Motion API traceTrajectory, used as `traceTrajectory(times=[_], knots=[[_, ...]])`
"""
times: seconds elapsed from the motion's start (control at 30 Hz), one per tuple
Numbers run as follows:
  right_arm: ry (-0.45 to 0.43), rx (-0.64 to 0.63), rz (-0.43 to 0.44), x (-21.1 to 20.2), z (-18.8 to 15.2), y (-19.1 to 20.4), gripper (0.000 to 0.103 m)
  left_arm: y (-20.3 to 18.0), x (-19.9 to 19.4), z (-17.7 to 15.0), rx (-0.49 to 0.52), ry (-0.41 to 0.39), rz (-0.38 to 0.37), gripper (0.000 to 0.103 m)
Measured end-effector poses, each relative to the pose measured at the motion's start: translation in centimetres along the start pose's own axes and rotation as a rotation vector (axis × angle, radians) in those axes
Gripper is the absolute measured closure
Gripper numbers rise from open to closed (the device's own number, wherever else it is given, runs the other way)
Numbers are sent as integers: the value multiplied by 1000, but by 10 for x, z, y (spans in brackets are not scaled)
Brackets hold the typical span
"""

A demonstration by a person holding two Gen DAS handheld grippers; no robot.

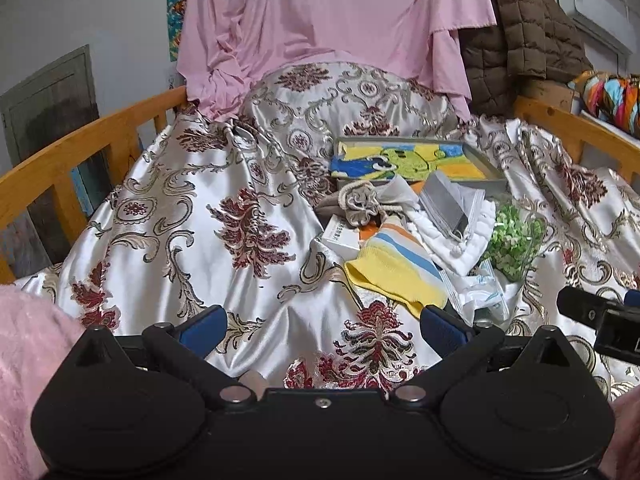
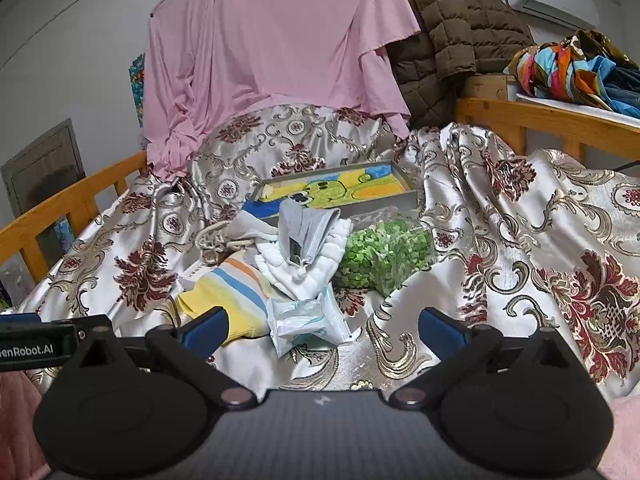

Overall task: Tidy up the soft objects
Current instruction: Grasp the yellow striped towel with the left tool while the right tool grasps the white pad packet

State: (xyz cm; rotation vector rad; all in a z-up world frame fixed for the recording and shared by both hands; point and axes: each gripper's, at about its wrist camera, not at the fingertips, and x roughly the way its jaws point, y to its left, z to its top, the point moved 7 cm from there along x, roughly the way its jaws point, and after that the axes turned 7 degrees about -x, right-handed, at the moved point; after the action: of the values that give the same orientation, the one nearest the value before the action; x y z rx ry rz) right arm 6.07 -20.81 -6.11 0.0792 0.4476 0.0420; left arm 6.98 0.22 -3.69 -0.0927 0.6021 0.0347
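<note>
A heap of soft items lies on the patterned satin cover point(image 1: 224, 216). It holds a yellow striped sock point(image 1: 394, 260) point(image 2: 232, 292), a white quilted cloth point(image 1: 460, 240) point(image 2: 316, 264), a grey mask point(image 2: 304, 224), a beige drawstring pouch point(image 1: 356, 200), a clear packet of green bits point(image 2: 384, 256) and a plastic-wrapped pack point(image 2: 306, 320). Behind the heap stands a grey tray point(image 2: 400, 200) with a cartoon towel point(image 1: 408, 158) in it. My left gripper point(image 1: 324, 326) is open just short of the sock. My right gripper point(image 2: 324, 326) is open, the wrapped pack between its fingers.
Orange wooden rails point(image 1: 92, 136) point(image 2: 532, 120) border both sides. A pink sheet point(image 2: 272, 40) and a brown quilted jacket point(image 2: 452, 28) hang at the back. Colourful fabric point(image 2: 568, 68) lies on a shelf at right. A pink fuzzy sleeve point(image 1: 24, 360) shows at lower left.
</note>
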Motion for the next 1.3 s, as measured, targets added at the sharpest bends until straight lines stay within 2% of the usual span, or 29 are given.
traceTrajectory(times=[0.33, 0.57, 0.73, 0.87, 0.97, 1.1, 1.17, 1.3], knots=[[93, -18, 25, 24, 13, -7, 0, -16, 36, 27, 114, 80, -38, 1], [141, -176, 58, 58, 30, 1, 0, -39, 79, 62, 270, 134, -109, 1], [210, -248, 151, 89, 34, 7, 0, -48, 115, 68, 357, 193, -144, 1], [260, -246, 228, 111, 36, 7, 0, -54, 135, 61, 389, 239, -178, 1], [276, -306, 248, 124, 34, 9, 0, -60, 147, 54, 403, 259, -207, 1], [291, -409, 266, 139, 25, 16, 0, -65, 162, 46, 365, 314, -268, 2], [312, -409, 294, 146, 18, 19, 0, -68, 169, 44, 339, 335, -301, 3], [339, -401, 318, 158, 9, 20, 0, -70, 179, 41, 323, 368, -313, 7]])
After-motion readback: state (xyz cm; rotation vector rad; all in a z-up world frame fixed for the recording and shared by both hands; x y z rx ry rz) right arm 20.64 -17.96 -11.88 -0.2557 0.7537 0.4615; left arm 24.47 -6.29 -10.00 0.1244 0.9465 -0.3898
